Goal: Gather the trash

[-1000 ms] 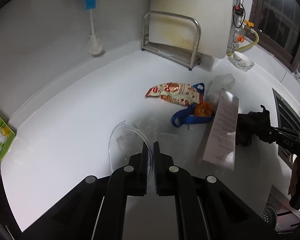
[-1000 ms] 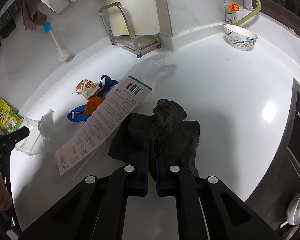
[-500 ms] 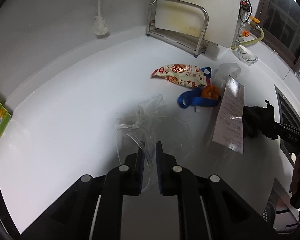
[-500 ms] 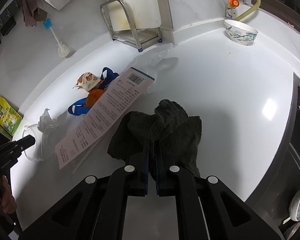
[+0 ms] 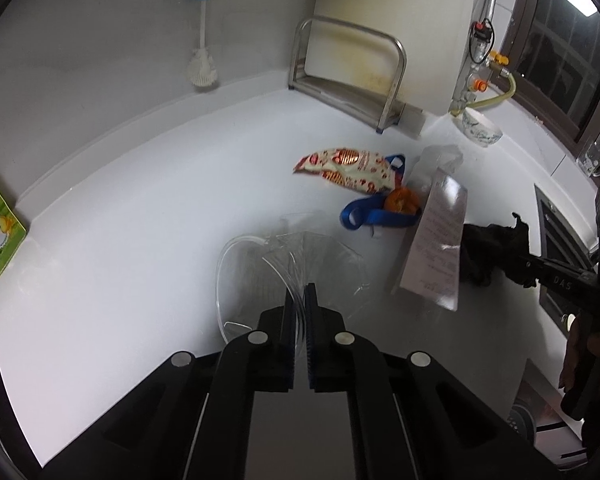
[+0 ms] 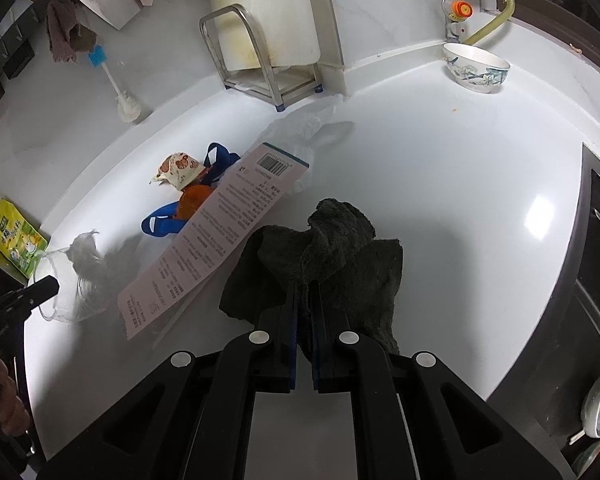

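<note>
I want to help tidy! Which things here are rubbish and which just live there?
Rubbish: snack wrapper, orange peel, blue strap, paper slip, clear bag.

Just there: bowl, brush, rack, green pouch.

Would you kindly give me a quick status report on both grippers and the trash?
Left gripper shut on clear plastic bag. Right gripper shut on dark cloth. Snack wrapper, receipt loose on counter.
</note>
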Demonstrator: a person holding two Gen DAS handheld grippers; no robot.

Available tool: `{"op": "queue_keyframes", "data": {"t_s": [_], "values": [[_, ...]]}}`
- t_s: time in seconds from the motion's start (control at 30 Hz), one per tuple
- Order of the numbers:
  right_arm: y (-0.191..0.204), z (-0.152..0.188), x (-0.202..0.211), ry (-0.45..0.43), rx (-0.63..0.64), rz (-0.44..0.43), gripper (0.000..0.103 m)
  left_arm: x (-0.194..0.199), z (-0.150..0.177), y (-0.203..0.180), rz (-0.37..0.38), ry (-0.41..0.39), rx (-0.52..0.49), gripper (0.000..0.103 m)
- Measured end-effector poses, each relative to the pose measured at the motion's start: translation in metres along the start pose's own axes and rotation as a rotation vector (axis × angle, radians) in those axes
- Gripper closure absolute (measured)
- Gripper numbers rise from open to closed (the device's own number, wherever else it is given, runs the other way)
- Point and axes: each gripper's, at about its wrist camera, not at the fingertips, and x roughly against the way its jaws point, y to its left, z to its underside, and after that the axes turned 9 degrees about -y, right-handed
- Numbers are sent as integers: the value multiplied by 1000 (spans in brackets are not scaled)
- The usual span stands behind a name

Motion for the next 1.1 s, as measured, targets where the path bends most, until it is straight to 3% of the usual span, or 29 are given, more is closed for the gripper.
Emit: {"op": "queue_keyframes", "data": {"t_s": [0.2,0.3,0.5,0.57,0.6,0.63,0.7,0.9,1.1], "values": [[-2,2,6,-9,-8,1,98,16,-10,-12,10,-62,-58,98],[-2,3,6,-9,-11,0,98,14,-4,-19,28,-46,-91,98],[-2,5,7,-12,-16,-1,98,4,3,-17,-3,-16,-103,98],[-3,5,8,-12,-18,-1,98,2,7,-16,-22,-5,-111,87],[-3,5,8,-12,-19,-2,98,1,10,-15,-31,1,-115,68],[-3,5,8,-12,-21,-3,98,3,12,-14,-39,1,-115,41],[-3,6,8,-13,-20,-3,98,11,17,-11,-43,-33,-105,23],[-2,6,7,-12,-21,-4,98,17,26,-5,-47,-12,-92,23],[-2,5,6,-8,-24,-1,98,13,8,11,-67,-18,-41,23]]}}
